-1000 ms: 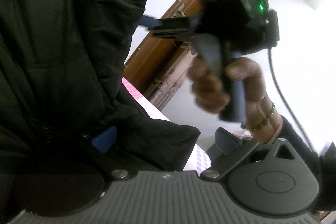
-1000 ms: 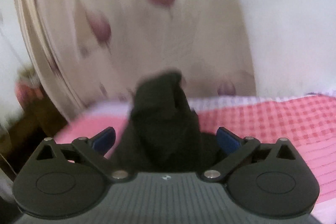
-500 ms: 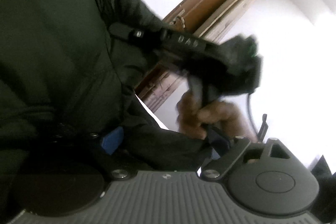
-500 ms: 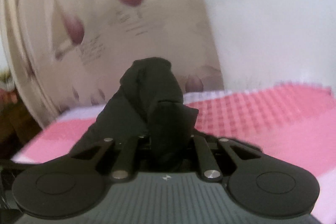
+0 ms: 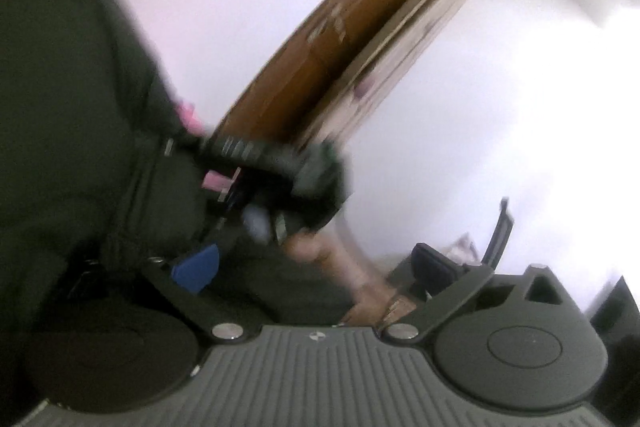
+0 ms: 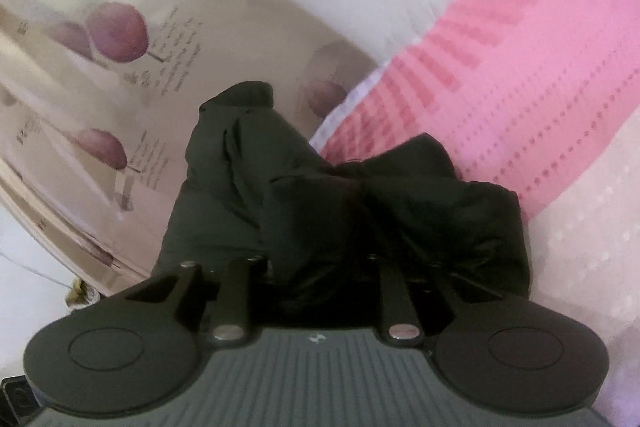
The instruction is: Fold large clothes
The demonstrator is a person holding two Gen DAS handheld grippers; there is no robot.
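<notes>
Right wrist view: the right gripper (image 6: 316,267) has its two dark fingers drawn in close together, clamped on a bunched fold of the dark padded jacket (image 6: 320,187). The fabric rises in a peak above the fingers and spills to the right of them in a second crumpled lump. Behind the jacket lies a pink checked bedsheet (image 6: 520,67), filling the upper right; a paler dotted cloth (image 6: 592,247) sits right of the jacket's lump. Left of the jacket hangs a cream curtain printed with purple round flowers (image 6: 116,35), blurred.

Left wrist view, heavily blurred: the left gripper (image 5: 316,267) has its fingers spread wide apart, the blue-padded finger (image 5: 196,267) on the left lying against the dark padded jacket (image 5: 72,107), the dark finger (image 5: 436,267) on the right standing well clear of it. Nothing is pinched between them. The jacket fills the whole left side of this view. Just right of the jacket, the other handheld tool, the right gripper (image 5: 272,183), shows as a smeared black body with a bare hand (image 5: 332,259) under it. Beyond the jacket a brown wooden door panel (image 5: 344,19) slants up to the right against a white wall (image 5: 520,107).
</notes>
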